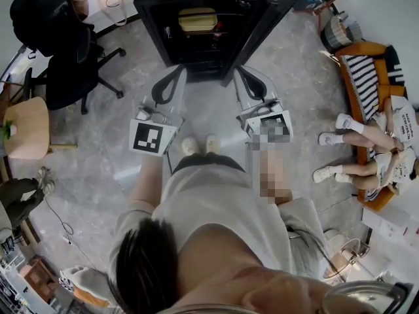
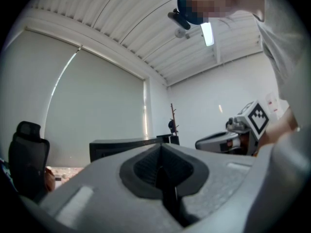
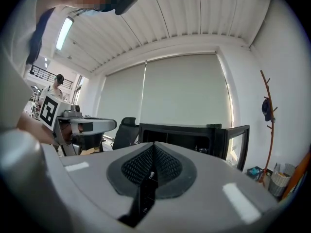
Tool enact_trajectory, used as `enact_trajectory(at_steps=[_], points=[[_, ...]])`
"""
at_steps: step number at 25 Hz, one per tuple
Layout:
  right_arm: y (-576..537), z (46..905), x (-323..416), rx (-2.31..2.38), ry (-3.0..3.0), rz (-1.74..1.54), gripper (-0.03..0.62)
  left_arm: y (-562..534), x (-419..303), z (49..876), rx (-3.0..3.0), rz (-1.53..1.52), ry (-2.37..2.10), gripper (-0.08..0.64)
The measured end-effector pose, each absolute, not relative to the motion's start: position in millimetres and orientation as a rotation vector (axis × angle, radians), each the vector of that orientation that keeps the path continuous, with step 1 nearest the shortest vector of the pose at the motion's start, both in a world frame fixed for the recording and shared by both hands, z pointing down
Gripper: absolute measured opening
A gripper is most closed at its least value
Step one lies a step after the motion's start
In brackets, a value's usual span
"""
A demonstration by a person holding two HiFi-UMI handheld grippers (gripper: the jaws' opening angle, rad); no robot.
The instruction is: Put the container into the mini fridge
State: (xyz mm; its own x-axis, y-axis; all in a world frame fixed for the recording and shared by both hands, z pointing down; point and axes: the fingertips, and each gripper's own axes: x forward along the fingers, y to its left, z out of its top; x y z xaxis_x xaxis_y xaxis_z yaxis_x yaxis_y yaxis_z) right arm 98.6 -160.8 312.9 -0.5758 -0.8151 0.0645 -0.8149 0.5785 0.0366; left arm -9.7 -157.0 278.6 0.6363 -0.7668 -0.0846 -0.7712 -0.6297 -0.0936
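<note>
The black mini fridge [image 1: 203, 18] stands on the floor ahead of me with its door [image 1: 262, 25] swung open to the right. A pale yellow container [image 1: 197, 19] rests on a shelf inside it. Both grippers are held low in front of the fridge and point up at it. My left gripper [image 1: 175, 76] is shut and holds nothing; its dark pads [image 2: 146, 168] meet. My right gripper [image 1: 241, 76] is also shut and empty, pads [image 3: 165, 166] pressed together. The right gripper view shows the fridge [image 3: 184, 135] and its open glass door [image 3: 238, 144].
A black office chair [image 1: 62, 51] stands left of the fridge, with a round wooden table [image 1: 26, 128] further left. A person sits on an orange sofa [image 1: 366, 70] at the right. A coat stand [image 3: 267, 115] is by the wall. Cables lie on the floor at lower left.
</note>
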Motion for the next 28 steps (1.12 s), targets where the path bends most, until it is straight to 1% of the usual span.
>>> enact_trajectory(at_steps=[16, 28], points=[[-136.6, 291.1, 87.6, 1.404, -2.791, -0.036, -0.003, -136.2, -13.9, 262.5, -2.716, 0.088, 1.270, 0.000], [-146.4, 281.2, 79.0, 1.409, -2.804, -0.073, -0.005, -142.9, -22.7, 257.6, -2.709, 0.116, 1.269, 0.000]])
